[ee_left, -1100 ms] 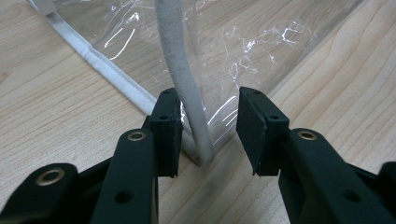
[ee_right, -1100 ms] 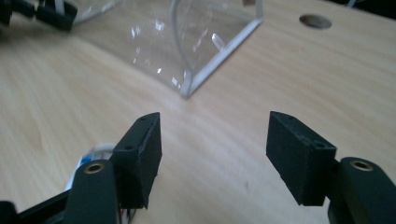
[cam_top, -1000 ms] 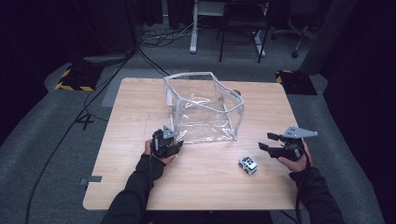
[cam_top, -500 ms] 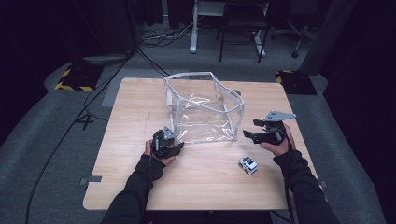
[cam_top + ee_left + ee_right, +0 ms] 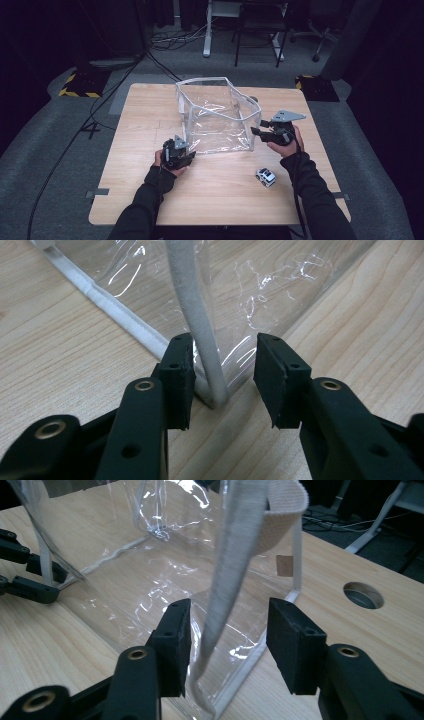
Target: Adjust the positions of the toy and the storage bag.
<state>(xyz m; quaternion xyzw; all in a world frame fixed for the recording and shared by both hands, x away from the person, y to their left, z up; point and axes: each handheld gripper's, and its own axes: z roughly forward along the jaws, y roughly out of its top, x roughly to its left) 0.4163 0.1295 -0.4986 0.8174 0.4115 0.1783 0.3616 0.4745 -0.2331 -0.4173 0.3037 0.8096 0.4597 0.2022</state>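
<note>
Hands reach in from the near edge in the high view: the left gripper sits at the near left corner of a clear plastic bag standing mid-counter, the right gripper at its near right corner, and a toy car lies near right. Left gripper view: the bag's white corner seam stands between the jaws, against one pad, unclamped. Right gripper view: jaws have just been closing around a white strap, not yet pinching.
</note>
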